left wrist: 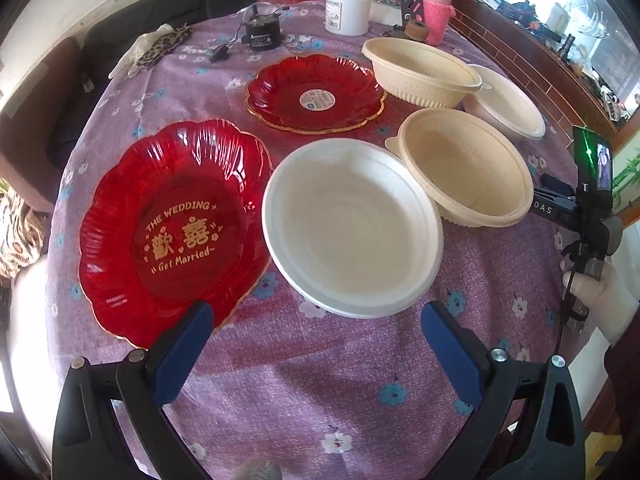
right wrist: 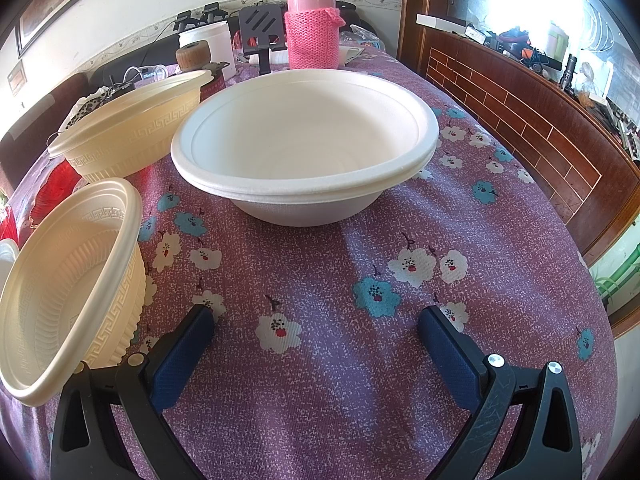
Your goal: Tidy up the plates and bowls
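Left wrist view: left tongs (left wrist: 316, 322) wide, empty, facing white bowl (left wrist: 352, 232) beside red plate (left wrist: 172, 232). Right wrist view: right tongs (right wrist: 316, 324) wide, empty, over worktop (right wrist: 320, 280).

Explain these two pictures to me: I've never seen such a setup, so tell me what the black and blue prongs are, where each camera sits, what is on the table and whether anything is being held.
The prongs are the fingers of two handheld grippers, one in each of a person's hands; a camera on each looks forward along them. In the left view, the left gripper is open and holds nothing. Before it lie a red wedding plate, a second red plate, a white bowl and two cream bowls. In the right view, the right gripper is also open and empty, facing another white bowl. Everything rests on a purple flowered tablecloth, with a pink flask at the back.
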Tool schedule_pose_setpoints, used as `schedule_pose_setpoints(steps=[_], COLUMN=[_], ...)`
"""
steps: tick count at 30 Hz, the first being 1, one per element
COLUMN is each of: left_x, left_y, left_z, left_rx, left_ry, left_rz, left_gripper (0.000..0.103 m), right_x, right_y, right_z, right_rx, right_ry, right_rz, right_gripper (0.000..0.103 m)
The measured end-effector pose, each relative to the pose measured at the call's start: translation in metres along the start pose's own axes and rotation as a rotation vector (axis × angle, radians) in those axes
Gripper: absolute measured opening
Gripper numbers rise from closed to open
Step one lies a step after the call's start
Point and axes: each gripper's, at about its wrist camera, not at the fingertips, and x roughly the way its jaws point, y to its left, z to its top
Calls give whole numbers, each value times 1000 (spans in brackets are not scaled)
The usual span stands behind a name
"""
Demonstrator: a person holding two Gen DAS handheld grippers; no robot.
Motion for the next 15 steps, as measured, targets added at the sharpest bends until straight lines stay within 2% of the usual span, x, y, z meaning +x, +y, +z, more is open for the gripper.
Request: schedule_pose_setpoints(steps=[7,15], left_x=[-1,-8], left_y=[1,-19], left_z=[0,-3], left_rx=[-2,-43], left_ry=[6,-2], left_rz=[-9,21], left_gripper=[103,103], right_x=[0,0], right_y=[0,0], right_z=[0,0], right_rx=[0,1], right_ry=[0,0], right_rz=[1,1], right_gripper=[102,102])
